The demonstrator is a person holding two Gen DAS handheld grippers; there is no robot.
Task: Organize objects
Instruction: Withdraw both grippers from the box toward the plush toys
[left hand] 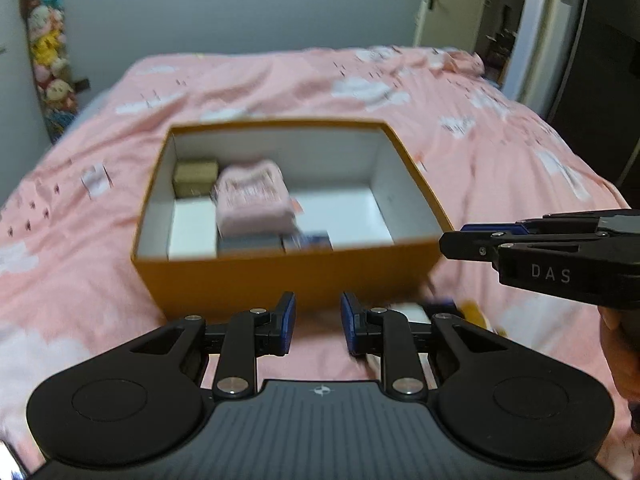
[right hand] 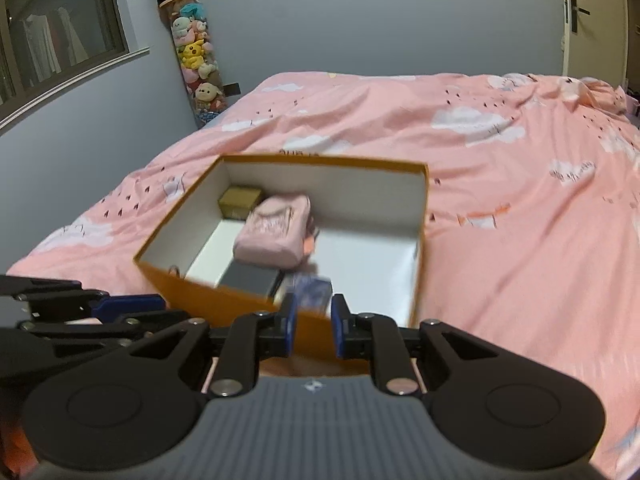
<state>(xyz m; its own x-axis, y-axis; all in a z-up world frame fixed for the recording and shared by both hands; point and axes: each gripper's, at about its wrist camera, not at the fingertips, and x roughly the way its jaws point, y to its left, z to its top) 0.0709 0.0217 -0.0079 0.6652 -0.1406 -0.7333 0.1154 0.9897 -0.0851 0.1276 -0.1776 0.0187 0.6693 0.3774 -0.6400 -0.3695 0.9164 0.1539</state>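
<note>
On the pink bed, before the orange box [left hand: 288,280], my left gripper [left hand: 318,316] and right gripper [right hand: 313,320] — both slightly parted, empty — between placements; next, I judge, fetch 1 remaining item.

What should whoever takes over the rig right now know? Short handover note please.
Left claw: open, nothing between the pads.
Right claw: open, empty, at the box's near wall.
Orange box sits open on the pink bedspread.
Done: pink pouch, tan box, grey box and a blue packet lie inside.
Left: some small blurred items lie on the bed beside the box's near right corner; lid not in view.
</note>
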